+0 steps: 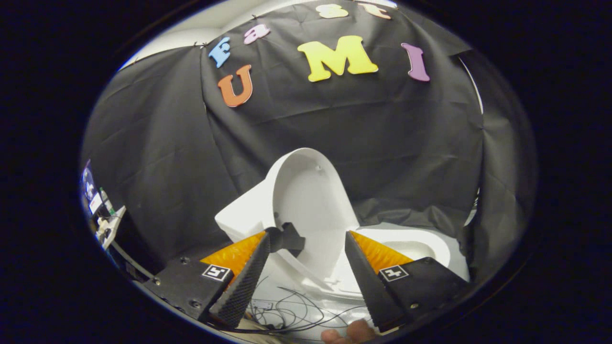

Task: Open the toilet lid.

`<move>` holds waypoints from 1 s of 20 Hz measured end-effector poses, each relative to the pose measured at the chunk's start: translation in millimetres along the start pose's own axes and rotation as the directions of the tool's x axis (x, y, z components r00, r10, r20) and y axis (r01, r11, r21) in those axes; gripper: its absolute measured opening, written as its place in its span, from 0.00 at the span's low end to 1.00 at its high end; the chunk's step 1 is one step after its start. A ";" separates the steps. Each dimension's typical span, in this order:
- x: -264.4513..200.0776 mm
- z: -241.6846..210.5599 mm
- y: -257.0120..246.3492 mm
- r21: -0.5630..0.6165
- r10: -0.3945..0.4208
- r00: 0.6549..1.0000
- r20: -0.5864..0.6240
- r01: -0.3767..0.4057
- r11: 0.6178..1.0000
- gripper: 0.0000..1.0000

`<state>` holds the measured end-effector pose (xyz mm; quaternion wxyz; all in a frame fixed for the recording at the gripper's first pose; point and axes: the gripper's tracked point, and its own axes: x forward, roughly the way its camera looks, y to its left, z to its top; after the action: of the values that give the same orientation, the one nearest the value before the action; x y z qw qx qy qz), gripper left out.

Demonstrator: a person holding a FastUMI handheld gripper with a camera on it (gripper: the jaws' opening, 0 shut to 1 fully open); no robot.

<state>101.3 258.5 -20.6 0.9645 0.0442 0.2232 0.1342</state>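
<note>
Gripper (306, 248) fingers spread wide (square markers on both), raised toilet lid (311, 191) just beyond.

A test booth, not a real bathroom — black cloth (158, 157) hangs creased on every side as the walls, pinned up under a pale ceiling (201, 24). A white toilet (296, 200) stands alone against the cloth, lid up. Loose cables (287, 310) trail over the white floor (315, 306) before it, and a rack of gear (103, 217) sits off to one side — a lab setup.
</note>
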 end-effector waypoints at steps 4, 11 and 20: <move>-25.4 4.9 -35.6 0.024 -0.044 0.998 0.050 0.043 0.999 0.98; -80.9 10.6 -87.7 -0.022 -0.065 0.970 0.234 0.072 0.997 0.98; -143.4 -25.1 -136.6 -0.035 -0.053 0.904 0.424 0.075 0.997 0.98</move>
<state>-1.1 88.1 -2.9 0.9946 0.0407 0.0070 0.0953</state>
